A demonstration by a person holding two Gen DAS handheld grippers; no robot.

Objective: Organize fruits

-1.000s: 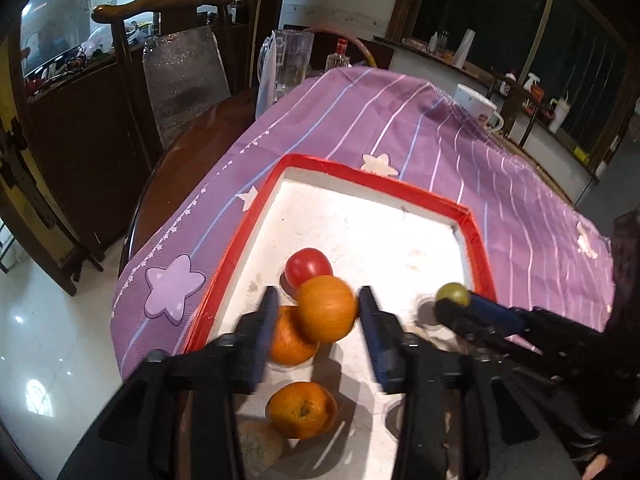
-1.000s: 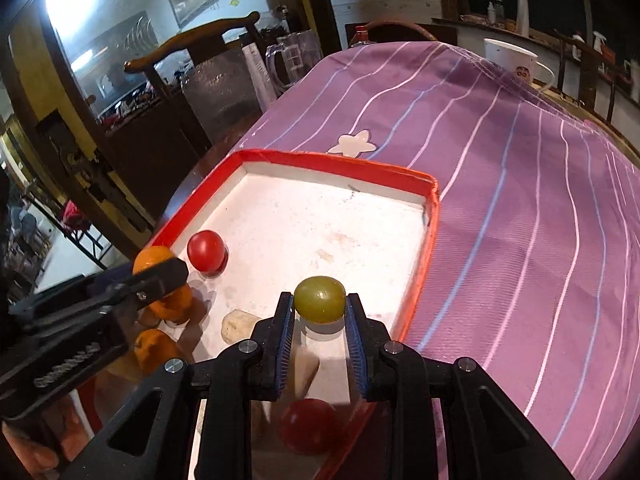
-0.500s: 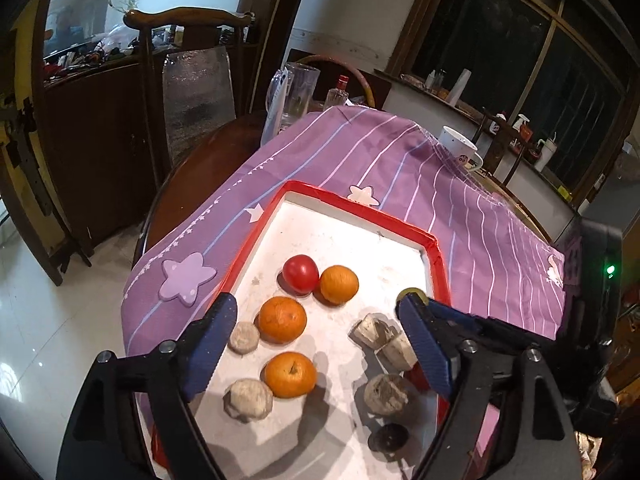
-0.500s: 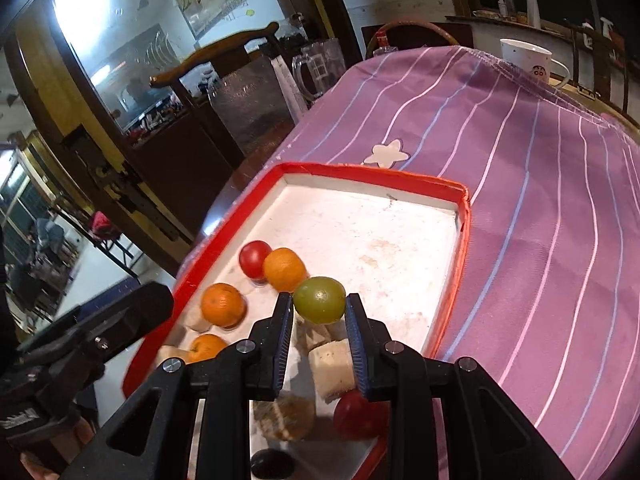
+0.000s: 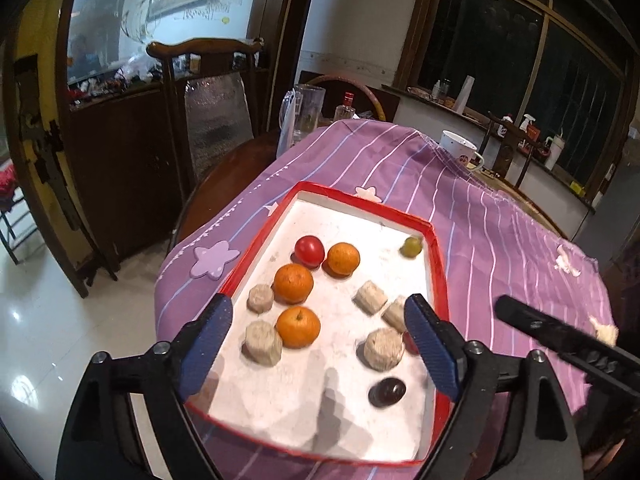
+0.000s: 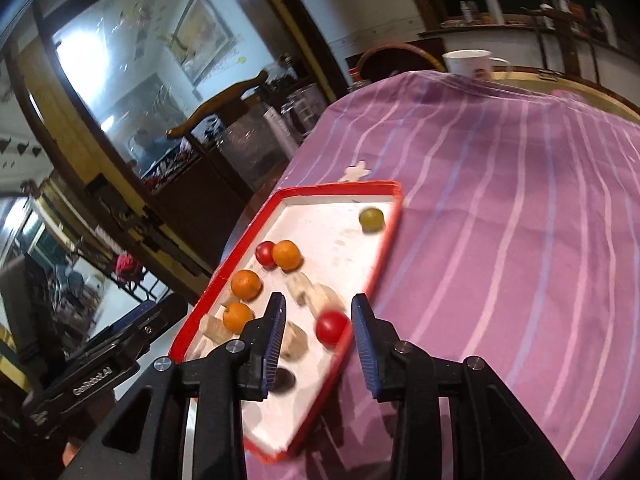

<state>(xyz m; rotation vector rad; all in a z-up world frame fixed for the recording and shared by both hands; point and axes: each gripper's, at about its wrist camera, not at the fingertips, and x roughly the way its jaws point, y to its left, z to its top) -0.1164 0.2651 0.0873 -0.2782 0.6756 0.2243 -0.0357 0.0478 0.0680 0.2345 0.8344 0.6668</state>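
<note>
A red-rimmed white tray [image 5: 362, 202] [image 6: 340, 189] lies on the purple striped cloth. In it are three oranges [image 5: 293, 283] [image 6: 246, 285], a red tomato [image 5: 309, 251] [image 6: 265, 253], a second red tomato [image 6: 332, 328], a green grape [image 5: 412, 247] [image 6: 371, 220] near the far right corner, a dark plum [image 5: 387, 391] and several pale banana pieces [image 5: 263, 342]. My left gripper [image 5: 318, 346] is open and empty, raised above the tray's near end. My right gripper [image 6: 318, 342] is open and empty, above the tray's near right edge by the second tomato.
A white mug [image 5: 460, 152] [image 6: 472, 62] stands at the table's far side. A glass pitcher [image 5: 302, 114] and a bottle [image 5: 346, 108] stand at the far left edge. A wooden chair [image 5: 208, 92] and dark cabinet are on the left.
My right gripper has opened and let go of the green grape, which now lies in the tray's far right corner. Both grippers have drawn back from the tray.
</note>
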